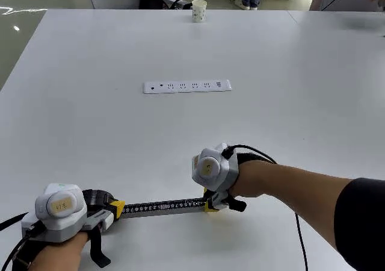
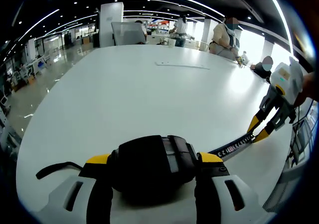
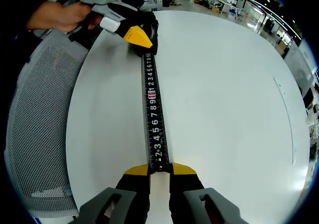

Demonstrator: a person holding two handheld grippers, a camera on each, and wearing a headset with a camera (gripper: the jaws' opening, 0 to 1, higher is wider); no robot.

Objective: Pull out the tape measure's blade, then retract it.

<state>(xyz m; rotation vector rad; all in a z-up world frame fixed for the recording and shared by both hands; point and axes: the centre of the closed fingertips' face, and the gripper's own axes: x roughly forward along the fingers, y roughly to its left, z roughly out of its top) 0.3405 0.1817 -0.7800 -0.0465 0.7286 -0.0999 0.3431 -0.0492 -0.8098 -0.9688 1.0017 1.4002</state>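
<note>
Left gripper (image 1: 113, 208), at seven o'clock on the table (image 1: 180, 132), clamps the tape measure's black case (image 1: 96, 197) as an anchor; right gripper (image 1: 210, 206), toward its three o'clock, pinches the blade (image 1: 162, 207) tip, so it lies stretched flat.

L: tape case (image 1: 99, 199); blade (image 1: 162, 207) runs R from it; power strip (image 1: 187, 86) behind; cup (image 1: 199, 10) far back

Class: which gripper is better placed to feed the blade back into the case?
Right, likely: the right gripper pinches the blade at its tip and can carry it toward the tape measure case, which the left gripper clamps.
</note>
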